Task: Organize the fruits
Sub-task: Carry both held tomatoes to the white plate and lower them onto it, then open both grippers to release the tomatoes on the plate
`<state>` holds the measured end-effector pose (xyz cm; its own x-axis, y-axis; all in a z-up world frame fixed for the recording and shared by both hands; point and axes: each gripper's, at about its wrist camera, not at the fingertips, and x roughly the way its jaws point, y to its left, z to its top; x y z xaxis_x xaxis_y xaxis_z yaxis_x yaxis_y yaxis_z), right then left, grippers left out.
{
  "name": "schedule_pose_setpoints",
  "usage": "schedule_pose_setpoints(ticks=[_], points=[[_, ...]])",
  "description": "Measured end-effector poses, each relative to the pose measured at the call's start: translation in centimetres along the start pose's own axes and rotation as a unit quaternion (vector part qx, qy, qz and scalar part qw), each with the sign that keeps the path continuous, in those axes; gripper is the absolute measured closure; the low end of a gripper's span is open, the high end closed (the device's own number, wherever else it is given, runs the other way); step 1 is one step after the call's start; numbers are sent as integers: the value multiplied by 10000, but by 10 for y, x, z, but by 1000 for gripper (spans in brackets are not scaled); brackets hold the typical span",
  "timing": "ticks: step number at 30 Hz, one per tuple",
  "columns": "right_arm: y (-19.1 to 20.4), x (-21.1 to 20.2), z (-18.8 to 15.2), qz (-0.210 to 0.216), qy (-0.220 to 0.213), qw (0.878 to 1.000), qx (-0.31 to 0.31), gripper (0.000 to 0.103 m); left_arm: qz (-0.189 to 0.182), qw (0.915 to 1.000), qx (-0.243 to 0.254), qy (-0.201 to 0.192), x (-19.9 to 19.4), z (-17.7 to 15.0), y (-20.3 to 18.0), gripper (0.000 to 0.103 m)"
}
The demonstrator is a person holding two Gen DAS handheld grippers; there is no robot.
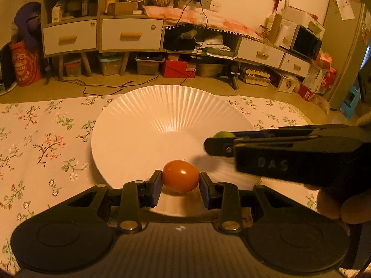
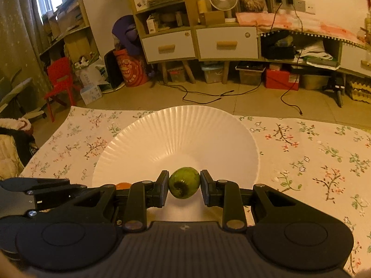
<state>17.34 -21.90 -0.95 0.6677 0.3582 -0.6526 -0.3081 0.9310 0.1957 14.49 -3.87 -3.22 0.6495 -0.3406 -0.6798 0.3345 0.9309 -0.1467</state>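
Here, a flowered cloth (image 1: 46, 139) is covering the counter, spreading across the middle of both views. A big white ribbed plate (image 1: 150, 125) is sitting on it at frame centre. In the left wrist view, the left hand-held gripper (image 1: 180, 185) is pinching an orange egg-shaped fruit (image 1: 180, 176) between its blue pads, low over the plate's near rim. The right hand-held gripper (image 2: 184, 185) is squeezing a small green fruit (image 2: 184, 183) the same way, its jaws nearly closed, also above the near rim. In the left wrist view that right tool is reaching in from the right edge, with fingers (image 1: 343, 206) showing beneath it.
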Motion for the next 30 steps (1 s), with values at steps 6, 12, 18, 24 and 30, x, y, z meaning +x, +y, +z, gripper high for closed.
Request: schedule_pose_setpoints(ticks=[6, 12, 18, 24, 30], points=[[4, 8, 1, -70, 147, 9997, -167, 77, 6, 9999, 104, 24, 7, 3, -1, 59], [-2, 12, 6, -161, 178, 9996, -123, 77, -21, 9999, 141, 7, 10, 5, 1, 59], [-6, 15, 6, -219, 175, 9996, -36, 77, -42, 9999, 140, -3, 9, 4, 3, 59], [-8, 9, 6, -131, 117, 9998, 111, 61, -61, 9998, 159, -80, 4, 2, 4, 50], [-6, 0, 6, -88, 68, 9999, 127, 42, -34, 9996, 213, -164, -5, -1, 4, 30]])
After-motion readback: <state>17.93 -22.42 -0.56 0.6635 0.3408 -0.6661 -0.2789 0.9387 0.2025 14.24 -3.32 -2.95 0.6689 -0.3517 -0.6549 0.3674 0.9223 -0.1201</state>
